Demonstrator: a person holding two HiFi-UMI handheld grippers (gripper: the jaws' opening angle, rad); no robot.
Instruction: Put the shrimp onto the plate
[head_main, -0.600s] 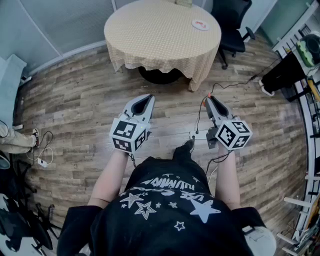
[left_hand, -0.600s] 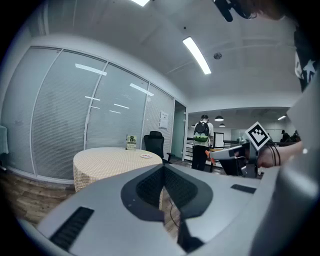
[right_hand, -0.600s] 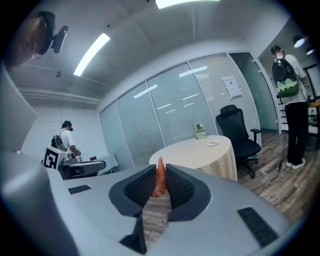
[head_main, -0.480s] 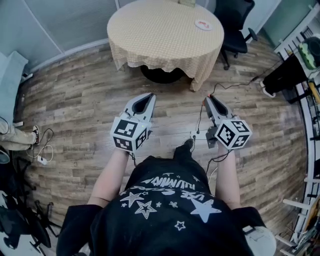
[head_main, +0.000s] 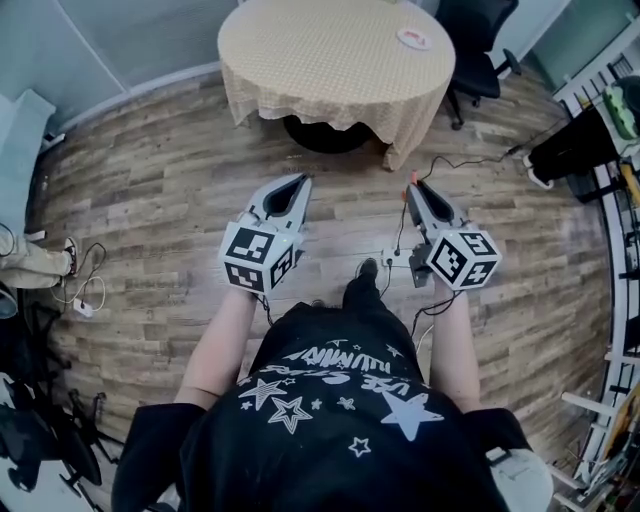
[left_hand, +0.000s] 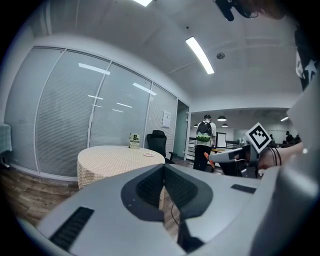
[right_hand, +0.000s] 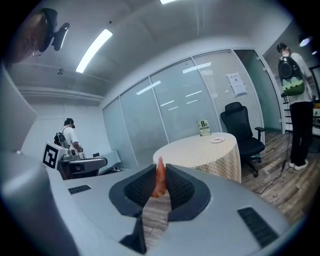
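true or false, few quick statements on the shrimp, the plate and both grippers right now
1. The right gripper is shut on the shrimp. True.
2. The left gripper also holds a shrimp. False: its jaws are together with nothing between them.
3. The plate sits on the round table. True.
4. The shrimp lies on the plate. False: it is in the right gripper, away from the table.
5. The chair beside the table is white. False: it is black.
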